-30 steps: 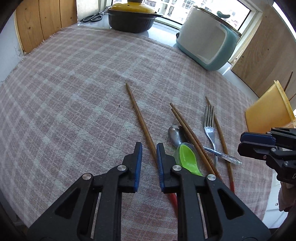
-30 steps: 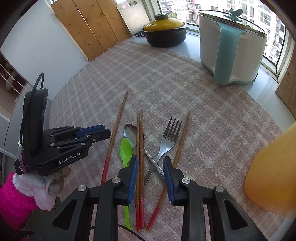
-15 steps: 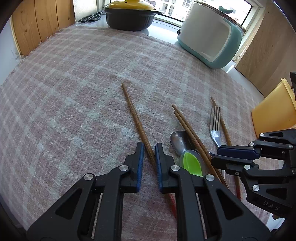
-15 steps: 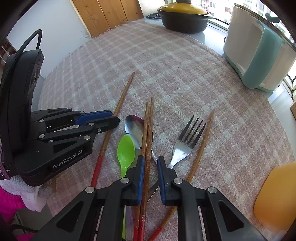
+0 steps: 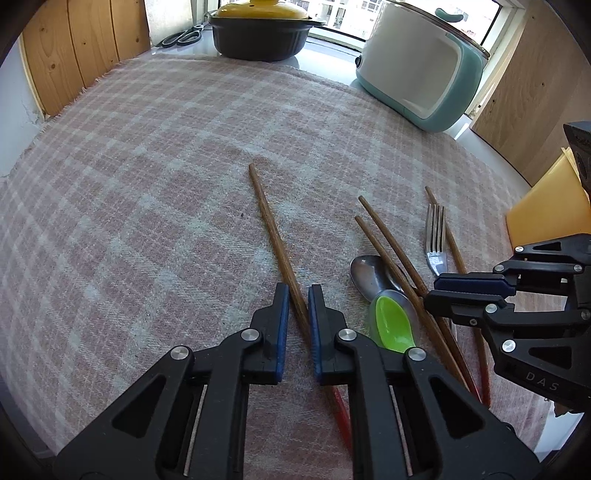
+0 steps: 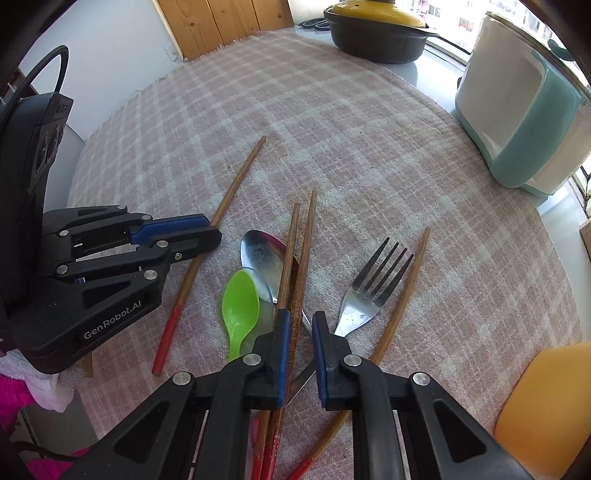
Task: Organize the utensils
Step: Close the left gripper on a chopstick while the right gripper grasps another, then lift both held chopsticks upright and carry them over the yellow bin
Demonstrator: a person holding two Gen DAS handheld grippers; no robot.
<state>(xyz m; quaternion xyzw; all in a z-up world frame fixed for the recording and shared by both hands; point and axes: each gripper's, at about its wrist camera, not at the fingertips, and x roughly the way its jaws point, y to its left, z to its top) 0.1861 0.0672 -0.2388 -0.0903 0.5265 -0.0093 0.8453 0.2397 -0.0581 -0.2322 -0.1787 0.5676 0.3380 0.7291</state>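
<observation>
On the checked cloth (image 6: 332, 129) lie a single red-tipped wooden chopstick (image 5: 271, 225), a pair of chopsticks (image 6: 308, 236), another lone chopstick (image 6: 406, 280), a fork (image 6: 360, 302), a metal spoon (image 6: 262, 251) and a green plastic spoon (image 6: 240, 299). My left gripper (image 5: 295, 291) points steeply down, its blue pads shut on the single chopstick (image 6: 240, 177), which rests on the cloth. My right gripper (image 6: 298, 317) is shut on the pair, which lies across the metal spoon. In the left wrist view the right gripper (image 5: 430, 291) sits low on the pair (image 5: 389, 240).
A white and teal cooker (image 6: 517, 110) and a black pot with a yellow lid (image 6: 376, 33) stand at the back. Scissors (image 5: 181, 37) lie beside the pot. A yellow container (image 6: 546, 406) stands at the right, and the cloth's near edge runs close behind both grippers.
My right gripper has come down and in over the pair of chopsticks, and its jaws have narrowed onto them. The left gripper stayed over the single chopstick, narrowing slightly.
</observation>
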